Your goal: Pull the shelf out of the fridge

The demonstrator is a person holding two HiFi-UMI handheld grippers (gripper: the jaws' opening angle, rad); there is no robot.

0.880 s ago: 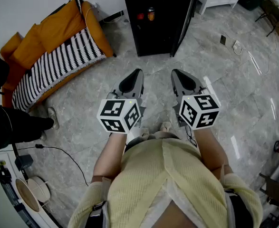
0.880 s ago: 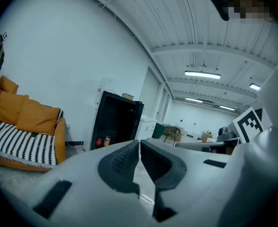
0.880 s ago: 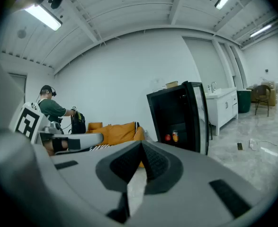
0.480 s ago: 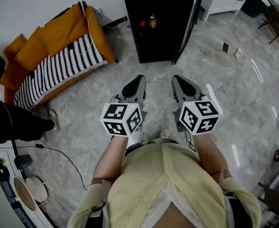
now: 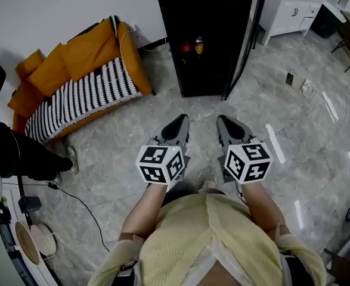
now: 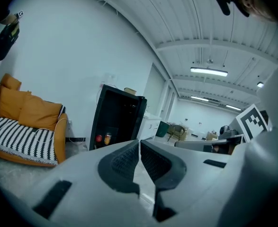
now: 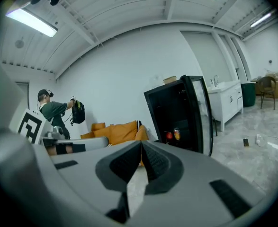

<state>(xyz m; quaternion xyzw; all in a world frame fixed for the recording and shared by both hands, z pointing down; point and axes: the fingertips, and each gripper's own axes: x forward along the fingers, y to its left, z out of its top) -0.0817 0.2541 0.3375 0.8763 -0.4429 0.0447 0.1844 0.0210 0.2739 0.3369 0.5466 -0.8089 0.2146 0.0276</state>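
A black fridge (image 5: 207, 37) stands ahead against the wall with its door (image 5: 246, 34) swung open to the right. Red and orange items (image 5: 192, 46) sit on a shelf inside its dark interior; the shelf itself is too dark to make out. The fridge (image 6: 117, 122) also shows in the left gripper view and the fridge (image 7: 176, 115) in the right gripper view. My left gripper (image 5: 180, 123) and right gripper (image 5: 225, 123) are held side by side over the floor, well short of the fridge. Both are shut with nothing between the jaws.
An orange sofa (image 5: 79, 76) with a striped blanket stands left of the fridge. White cabinets (image 5: 291, 11) are to its right. A cable (image 5: 73, 189) and a stand lie on the floor at the left. A person with a backpack (image 7: 58, 112) stands beyond the sofa.
The fridge and sofa have slid lower and grown larger in the head view, so I have come closer to the fridge. Both grippers stay shut and side by side.
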